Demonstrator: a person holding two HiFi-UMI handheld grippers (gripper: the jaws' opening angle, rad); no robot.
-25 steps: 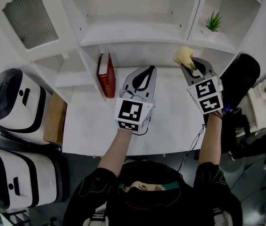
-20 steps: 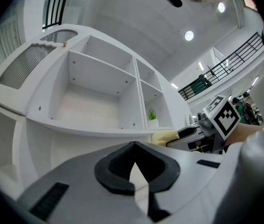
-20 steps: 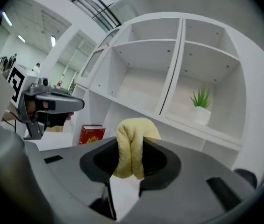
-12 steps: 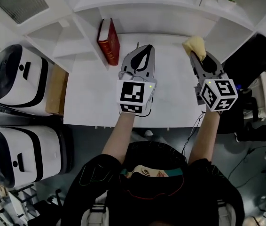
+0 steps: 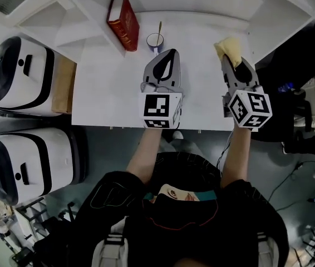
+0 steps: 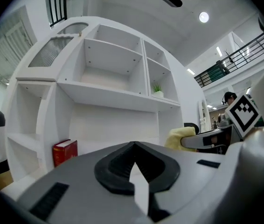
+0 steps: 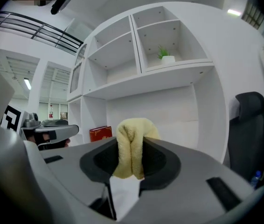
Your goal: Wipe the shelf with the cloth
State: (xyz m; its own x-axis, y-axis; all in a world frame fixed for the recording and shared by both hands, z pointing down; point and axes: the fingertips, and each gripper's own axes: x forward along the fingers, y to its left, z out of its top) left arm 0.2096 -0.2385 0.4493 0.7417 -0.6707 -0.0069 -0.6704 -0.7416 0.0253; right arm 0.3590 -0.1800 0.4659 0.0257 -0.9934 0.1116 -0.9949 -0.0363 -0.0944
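Head view, centre: holding nothing in left claw (image 5: 167, 53), pinched together over tabletop (image 5: 104, 96); clamping yellow cloth (image 5: 229, 47) in right claw (image 5: 232, 61), upper right. Beyond, toward shelf (image 7: 169, 73): might drag cloth free on an edge, or clip cup (image 5: 155, 40), top centre.

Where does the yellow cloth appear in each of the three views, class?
Head view: the cloth sits upper right, in the right claw.
Left gripper view: cloth right of centre.
Right gripper view: cloth dead centre, between the jaws.
Shared landmark: the red book, left of the cloth in all.
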